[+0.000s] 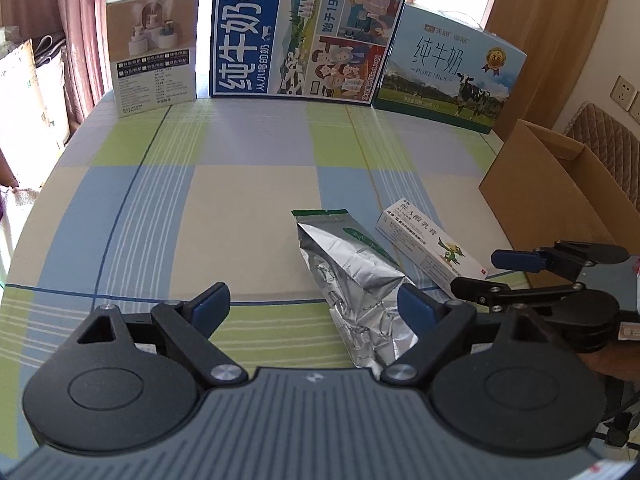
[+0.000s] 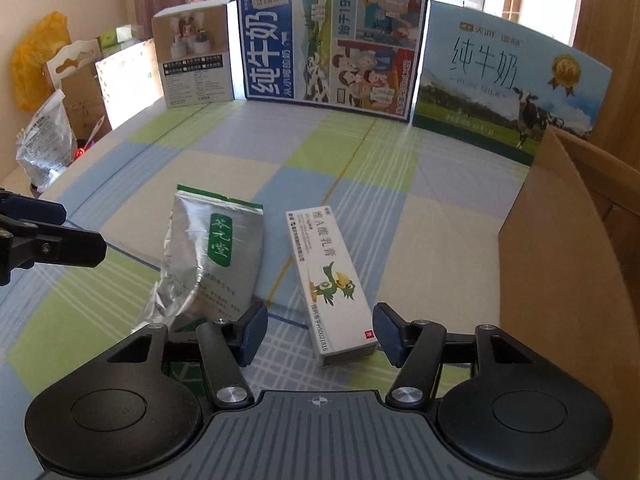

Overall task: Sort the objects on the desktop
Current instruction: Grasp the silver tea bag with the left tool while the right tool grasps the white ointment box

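Counts: one crinkled silver foil pouch with green label (image 2: 212, 256), one long white medicine carton with a green cartoon bird (image 2: 330, 280), one open brown cardboard box (image 2: 560, 248), three printed display boxes standing along the far edge of the table. Two grippers.

Both small items lie flat on the blue, green and cream checked tablecloth (image 1: 240, 216), near the front, side by side but apart. A strip of cloth shows between them.

White carton: long axis runs near to far, far end leaning slightly left in the right wrist view. Printed face up, bird toward the near end. Brown box is just to its right.

Foil pouch: long axis also roughly near to far, green-trimmed sealed end (image 2: 218, 198) pointing away, crumpled end toward the cameras. Label up.

Back row, left to right: small white and tan box with product photo (image 1: 154, 50), tall dark blue milk carton box with cartoon panels (image 1: 304, 32), light blue milk box with a cow on grass (image 1: 448, 72). All upright.

Left gripper (image 1: 316, 308): jaws spread wide, nothing pinched; near end of the pouch sits by its right finger, contact unclear.

Right gripper (image 2: 318, 334): jaws partly spread, straddling the near end of the white carton. Pads not pressing on it; gaps visible on both sides.
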Demonstrator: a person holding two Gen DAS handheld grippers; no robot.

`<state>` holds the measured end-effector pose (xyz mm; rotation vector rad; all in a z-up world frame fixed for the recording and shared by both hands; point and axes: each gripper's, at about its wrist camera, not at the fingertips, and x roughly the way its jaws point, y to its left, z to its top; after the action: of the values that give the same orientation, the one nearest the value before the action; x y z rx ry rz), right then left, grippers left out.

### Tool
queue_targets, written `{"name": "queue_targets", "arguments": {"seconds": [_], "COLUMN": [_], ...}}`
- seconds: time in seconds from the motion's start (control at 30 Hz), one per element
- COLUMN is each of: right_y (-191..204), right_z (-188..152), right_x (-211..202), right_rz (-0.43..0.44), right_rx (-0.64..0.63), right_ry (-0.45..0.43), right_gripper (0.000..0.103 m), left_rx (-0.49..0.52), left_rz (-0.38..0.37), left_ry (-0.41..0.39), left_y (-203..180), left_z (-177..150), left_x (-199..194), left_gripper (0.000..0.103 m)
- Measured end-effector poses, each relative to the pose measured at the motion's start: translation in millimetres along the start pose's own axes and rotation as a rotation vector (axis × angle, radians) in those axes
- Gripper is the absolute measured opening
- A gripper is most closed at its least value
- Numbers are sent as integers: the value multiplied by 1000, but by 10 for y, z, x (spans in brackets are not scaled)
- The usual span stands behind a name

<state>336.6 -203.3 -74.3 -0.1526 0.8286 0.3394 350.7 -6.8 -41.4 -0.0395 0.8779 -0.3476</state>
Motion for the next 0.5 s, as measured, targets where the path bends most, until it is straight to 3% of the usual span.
{"name": "queue_targets", "arguments": {"seconds": [0.17, 0.23, 0.27, 0.5], "right_y": [-61, -86, -95, -128], "right_z": [-8, -16, -21, -40], "right_x": [147, 182, 193, 137], "right_rz": [-2, -6, -18, -13], "right_rx": [-3, 2, 2, 25], "right_ry": [26, 33, 37, 56], "right_gripper": [55, 48, 40, 36], "left_rx": [-45, -61, -67, -84], "left_rz": [-42, -62, -72, -107], "left_ry": [15, 22, 27, 78], "left_y": [2, -8, -17, -128], "left_z": [67, 83, 87, 92], "left_x": [151, 209, 240, 490], "left_gripper": [88, 88, 89, 92]}}
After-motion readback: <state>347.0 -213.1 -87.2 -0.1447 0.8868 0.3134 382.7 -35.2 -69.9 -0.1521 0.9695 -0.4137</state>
